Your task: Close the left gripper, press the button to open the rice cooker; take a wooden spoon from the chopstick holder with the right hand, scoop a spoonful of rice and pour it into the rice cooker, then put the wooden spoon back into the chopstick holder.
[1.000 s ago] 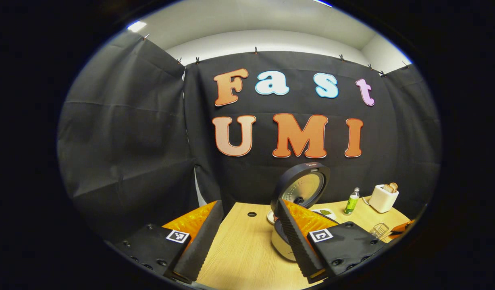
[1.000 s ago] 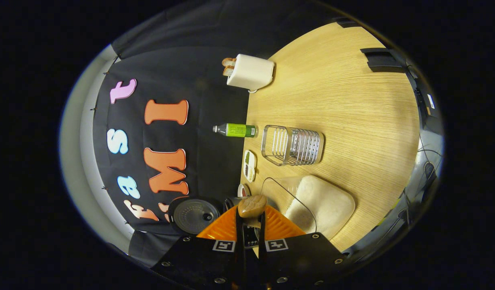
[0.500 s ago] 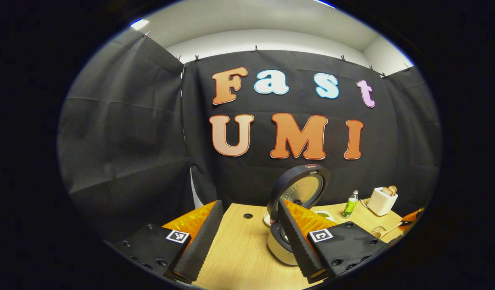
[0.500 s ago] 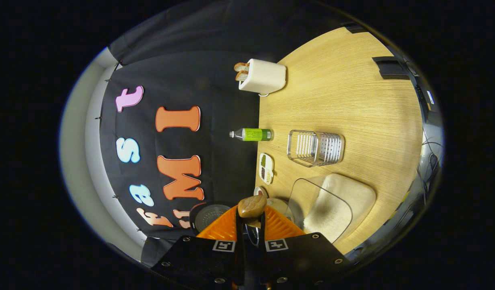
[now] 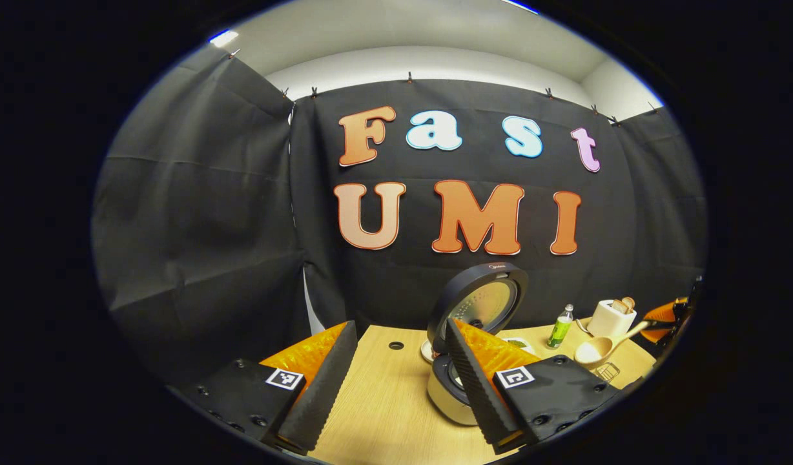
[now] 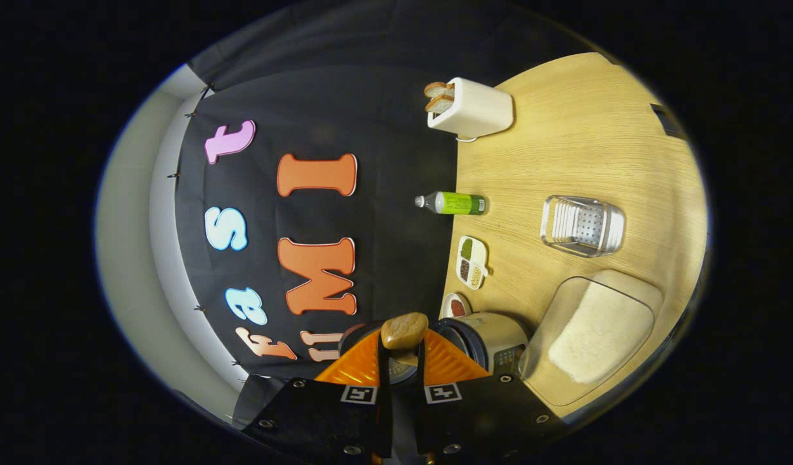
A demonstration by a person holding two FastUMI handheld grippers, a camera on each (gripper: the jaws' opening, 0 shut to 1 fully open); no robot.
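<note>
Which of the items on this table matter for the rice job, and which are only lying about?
Job: open white rice cooker; wooden spoon in right gripper; clear tub of rice; clear slotted chopstick holder.

Lying about: white toaster with bread; green bottle; white divided dish.

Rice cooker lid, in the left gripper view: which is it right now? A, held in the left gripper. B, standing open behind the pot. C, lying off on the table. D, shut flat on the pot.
B: the rice cooker lid stands raised behind the pot, its inner face showing, while the left gripper hangs open in front of it.
</note>
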